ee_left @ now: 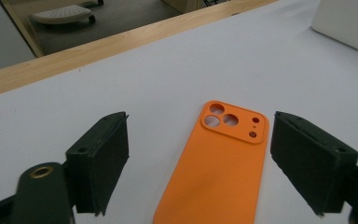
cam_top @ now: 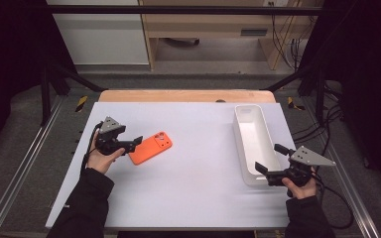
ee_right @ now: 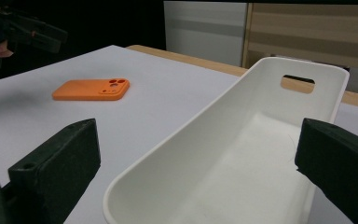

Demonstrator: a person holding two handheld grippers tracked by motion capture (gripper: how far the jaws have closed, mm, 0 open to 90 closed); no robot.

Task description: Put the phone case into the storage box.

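Observation:
An orange phone case (cam_top: 150, 148) lies flat on the white table top, camera cutouts toward the far right. My left gripper (cam_top: 138, 141) is open at the case's near left end; in the left gripper view its jaws stand wide on either side of the phone case (ee_left: 223, 158), slightly above it. A long white bin (cam_top: 252, 141) stands at the right, empty. My right gripper (cam_top: 271, 158) is open at the bin's near end, its jaws spread to either side of the white bin (ee_right: 242, 154). The orange phone case (ee_right: 92, 89) lies far left in that view.
The white table top (cam_top: 193, 183) has a wooden strip (cam_top: 186, 96) along its far edge. Metal frame rails run down both sides. Behind the table stand a cabinet and a wooden desk with cables.

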